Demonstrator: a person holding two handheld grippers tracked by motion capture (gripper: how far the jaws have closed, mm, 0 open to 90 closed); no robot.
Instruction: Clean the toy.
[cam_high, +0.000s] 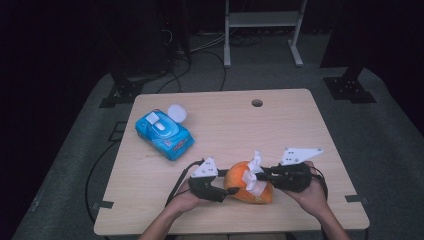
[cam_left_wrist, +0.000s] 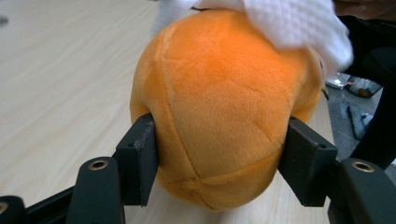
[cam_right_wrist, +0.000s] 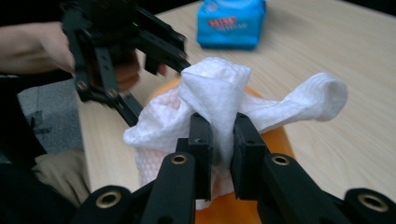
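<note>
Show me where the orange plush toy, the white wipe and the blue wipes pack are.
orange plush toy (cam_left_wrist: 219, 107), left gripper view, middle of its front.
white wipe (cam_right_wrist: 215, 93), right gripper view, bunched fold above the tongs.
blue wipes pack (cam_high: 164, 133), high view, top face.

Blue wipes pack (cam_high: 164, 132) — white ball (cam_high: 177, 113)

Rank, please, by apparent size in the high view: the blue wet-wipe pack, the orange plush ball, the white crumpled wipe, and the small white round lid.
1. Blue wet-wipe pack, though it lies farther away.
2. Orange plush ball, partly covered, so its margin is unsure.
3. White crumpled wipe.
4. Small white round lid; close to the wipe, not clearly smaller.
</note>
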